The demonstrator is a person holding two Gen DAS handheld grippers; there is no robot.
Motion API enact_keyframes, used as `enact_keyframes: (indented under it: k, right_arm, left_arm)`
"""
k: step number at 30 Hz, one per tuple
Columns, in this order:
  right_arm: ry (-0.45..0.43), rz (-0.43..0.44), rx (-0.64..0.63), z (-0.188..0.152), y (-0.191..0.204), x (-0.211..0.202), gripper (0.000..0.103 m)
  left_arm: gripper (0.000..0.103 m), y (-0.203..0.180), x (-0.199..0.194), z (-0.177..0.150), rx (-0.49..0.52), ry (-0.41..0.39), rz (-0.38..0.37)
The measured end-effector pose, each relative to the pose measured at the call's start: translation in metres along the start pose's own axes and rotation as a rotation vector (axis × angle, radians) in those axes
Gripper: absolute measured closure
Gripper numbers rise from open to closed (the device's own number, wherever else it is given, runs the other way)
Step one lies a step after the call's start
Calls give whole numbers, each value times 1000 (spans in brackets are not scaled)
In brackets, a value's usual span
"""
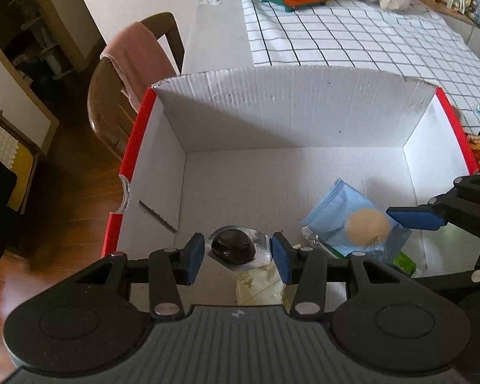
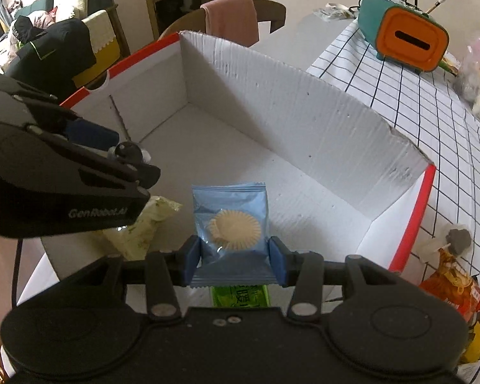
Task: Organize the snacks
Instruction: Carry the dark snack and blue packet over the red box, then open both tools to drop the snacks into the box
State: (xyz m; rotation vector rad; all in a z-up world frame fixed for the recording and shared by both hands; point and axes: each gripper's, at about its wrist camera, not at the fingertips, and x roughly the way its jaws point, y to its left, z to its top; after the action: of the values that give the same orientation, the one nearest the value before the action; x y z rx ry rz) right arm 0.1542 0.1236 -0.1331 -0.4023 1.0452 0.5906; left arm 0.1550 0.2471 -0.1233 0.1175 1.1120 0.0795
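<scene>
Both tongs reach down into a white cardboard box (image 1: pixel 272 118) with red outer sides that stands on the counter (image 1: pixel 368 41), which is covered by a checked cloth.

The left tongs (image 1: pixel 237 252) point into the near left part of the box, blue pads clamped on either edge of a silver foil cup (image 1: pixel 236 248) holding a dark round sweet. Under it on the box floor lies a pale yellow-green packet (image 1: pixel 259 284).

The right tongs (image 2: pixel 234 257) sit just beside the left ones, level and facing the far wall, pads pressed against both sides of a light blue packet (image 2: pixel 229 224) with a round ridged biscuit showing through. The packet is held above the floor near the front of the box, and a green packet (image 2: pixel 240 296) lies below it.

The left wrist view alone shows the foil cup's grip straight on; from the right wrist view only the side of the left tongs (image 2: pixel 128 156) is seen. The right wrist view alone shows orange snack bags (image 2: pixel 451 284) on the counter outside the box's right wall. Both views show a teal and orange tissue holder (image 2: pixel 403 38) further off.
</scene>
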Motion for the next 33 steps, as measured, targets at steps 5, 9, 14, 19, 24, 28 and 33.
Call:
enact_keyframes:
  k: [5, 9, 14, 19, 24, 28, 33]
  right_arm:
    - [14, 7, 17, 4, 0, 3, 59]
    - [11, 15, 22, 4, -1, 1, 58]
    - [-7, 31, 52, 2, -5, -8, 57]
    - [-32, 47, 69, 0, -8, -22, 56]
    - [-70, 61, 87, -3, -12, -39, 54]
    - [-97, 74, 111, -9, -18, -52, 53]
    - [-140, 84, 148, -18, -27, -71, 38]
  left_arm:
    - [57, -2, 0, 1, 3, 11, 7]
    - [56, -1, -2, 0, 1, 9, 7]
    - [52, -2, -3, -2, 4, 0, 13]
    - [48, -2, -9, -3, 3, -18, 6]
    - [38, -4, -19, -7, 0, -52, 3]
    - [38, -7, -32, -10, 6, -84, 1]
    - [36, -11, -51, -12, -2, -125, -13]
